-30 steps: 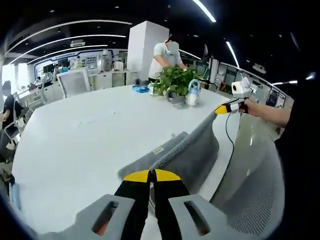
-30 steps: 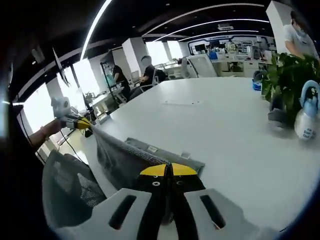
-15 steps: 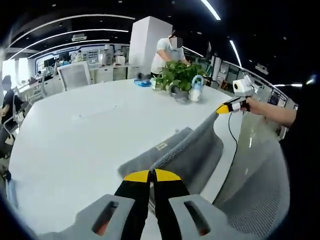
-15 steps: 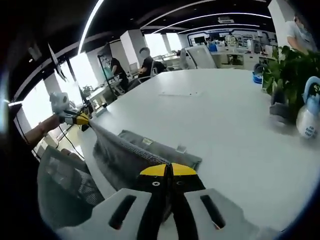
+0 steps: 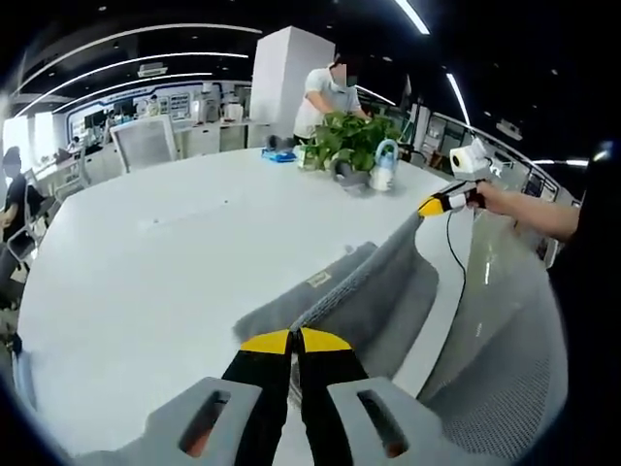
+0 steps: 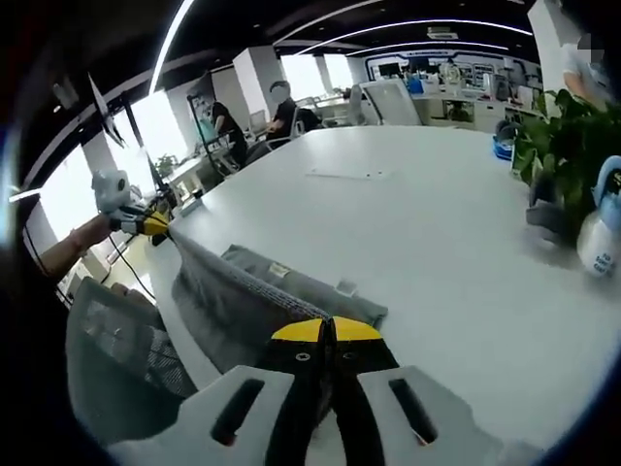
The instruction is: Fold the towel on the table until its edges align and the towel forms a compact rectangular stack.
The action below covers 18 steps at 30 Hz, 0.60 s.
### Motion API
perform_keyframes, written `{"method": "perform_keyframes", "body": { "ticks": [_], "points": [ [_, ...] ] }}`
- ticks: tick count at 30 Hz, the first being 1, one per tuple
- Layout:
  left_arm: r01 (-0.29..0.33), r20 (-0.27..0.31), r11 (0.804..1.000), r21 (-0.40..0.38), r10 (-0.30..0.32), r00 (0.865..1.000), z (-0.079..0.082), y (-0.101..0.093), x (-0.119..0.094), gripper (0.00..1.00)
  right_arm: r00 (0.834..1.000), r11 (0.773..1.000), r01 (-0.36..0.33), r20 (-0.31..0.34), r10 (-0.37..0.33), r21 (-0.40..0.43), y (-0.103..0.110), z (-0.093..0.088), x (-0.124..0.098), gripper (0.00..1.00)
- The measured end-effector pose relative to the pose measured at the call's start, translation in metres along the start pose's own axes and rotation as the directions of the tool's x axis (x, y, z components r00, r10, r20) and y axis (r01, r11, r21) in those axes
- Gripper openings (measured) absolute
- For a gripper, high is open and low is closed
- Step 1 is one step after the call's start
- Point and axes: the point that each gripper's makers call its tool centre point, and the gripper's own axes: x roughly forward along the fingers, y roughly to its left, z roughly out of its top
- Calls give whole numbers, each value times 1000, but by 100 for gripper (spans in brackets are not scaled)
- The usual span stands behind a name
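The towel (image 5: 374, 296) is hanging as a grey, slack sheet between the two grippers, its near edge lifted over the table's near side while the rest is lying in a soft fold on the white table (image 5: 165, 262). It is sagging in a shallow curve along the raised edge, which suggests a light, limp cloth with no stiffness of its own; it is likely to droop and shift wherever it is left unsupported, so the corners look like the sensible places to hold. The weave is reading as a fine, matte texture, and a small pale label is sitting on the folded part.

The left gripper (image 5: 295, 341) is pinching one corner, its yellow-tipped black jaws closed together on the cloth. The right gripper (image 6: 326, 330) is doing the same at the other corner, jaws pressed together on the fabric. In the right gripper view the towel (image 6: 243, 301) is stretching away toward the left gripper, which is appearing small at the far left.

The table is smooth, glossy and rounded. Toward its far side a leafy potted plant (image 5: 347, 144) is standing beside a white spray bottle (image 5: 383, 172). A mesh-backed chair (image 5: 495, 349) is sitting close below the table's near edge. People are working at desks beyond.
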Motion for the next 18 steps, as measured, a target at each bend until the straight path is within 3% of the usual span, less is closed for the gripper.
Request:
{"method": "perform_keyframes", "body": {
  "ticks": [18],
  "points": [
    [6, -10, 1000, -7, -6, 1000, -1, 6, 12, 2, 1000, 1000, 10, -27, -10, 14, -9, -4, 11, 0]
  ]
}}
